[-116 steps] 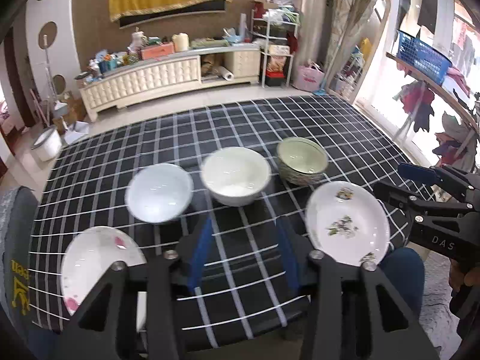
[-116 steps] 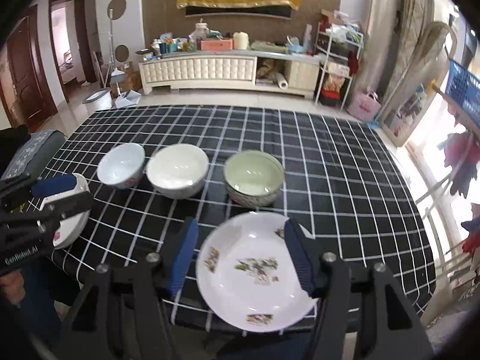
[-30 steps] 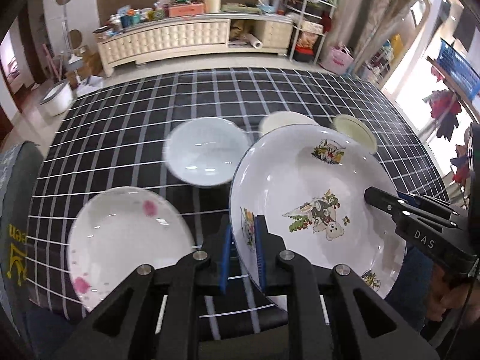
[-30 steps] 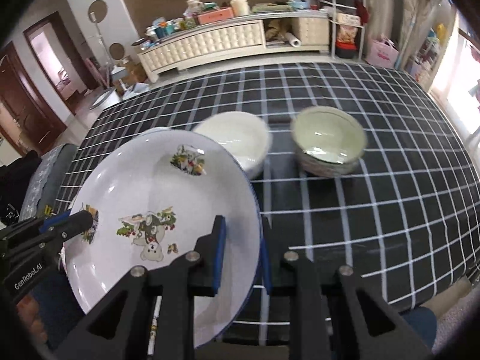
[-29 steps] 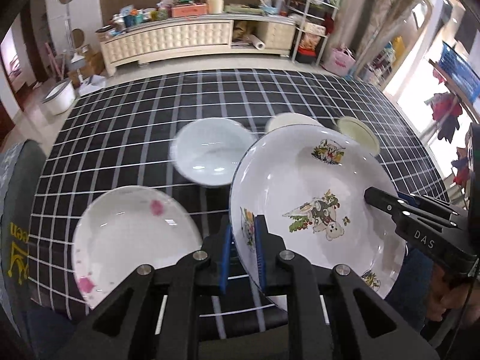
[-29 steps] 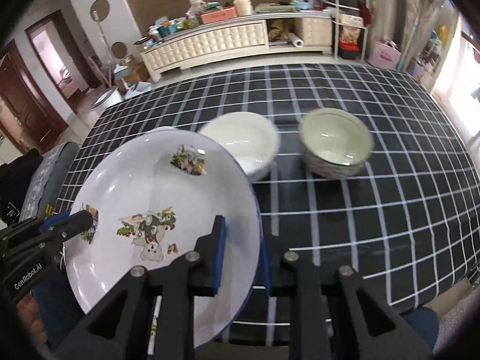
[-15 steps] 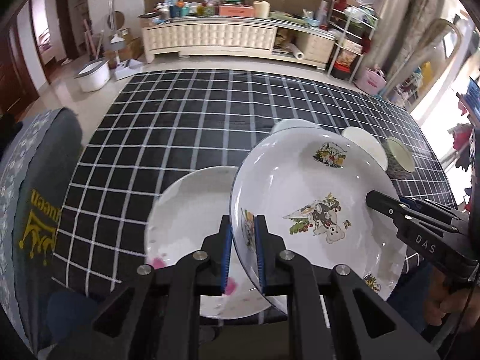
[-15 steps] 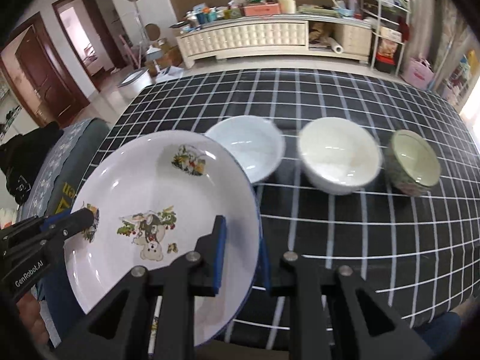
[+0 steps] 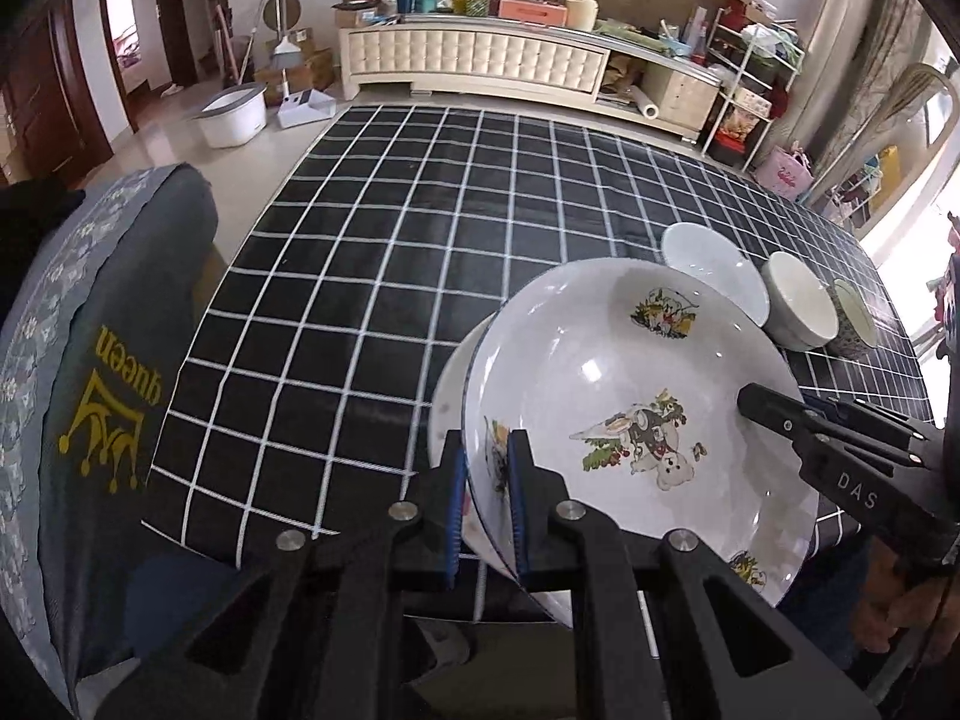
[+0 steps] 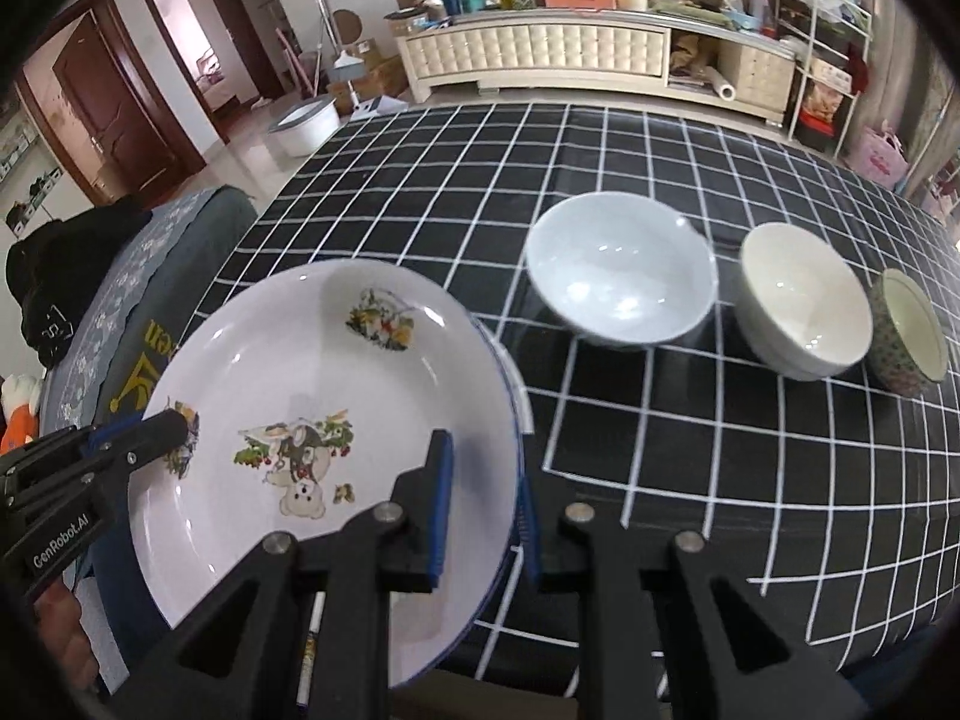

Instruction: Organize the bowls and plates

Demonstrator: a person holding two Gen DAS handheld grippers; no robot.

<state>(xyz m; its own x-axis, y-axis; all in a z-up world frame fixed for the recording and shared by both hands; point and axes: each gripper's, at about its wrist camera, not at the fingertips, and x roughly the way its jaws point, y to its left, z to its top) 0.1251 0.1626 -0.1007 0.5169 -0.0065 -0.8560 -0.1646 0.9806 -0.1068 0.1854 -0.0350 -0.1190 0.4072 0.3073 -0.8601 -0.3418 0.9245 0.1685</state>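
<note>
Item: cartoon-print plate [image 9: 636,396], white, shallow, blue-edged, glazed. Position: held level above the near edge of the desk [image 9: 420,252], directly over a second white plate [image 9: 447,396] whose rim shows beneath its left side. Hold: left claw [image 9: 485,501] clamped on the plate's near-left rim, one blue pad above and one below; right claw [image 10: 480,510] clamped likewise on the opposite rim, so the plate is carried at two points. Handling, as judged: rigid ceramic or enamel, moderately light, slick under the pads and liable to chip or crack if dropped or knocked against the plate below; the thin rim is the only practical place to grip, and both holds should stay level so the plate does not pivot. Other stock on the black checked cloth: pale blue-white bowl [image 10: 618,276], cream bowl [image 10: 804,306], green patterned bowl [image 10: 909,333], set in a row, near one another, well apart from the plates. A grey cushion [image 9: 90,396] with yellow lettering sits at the desk's left.
</note>
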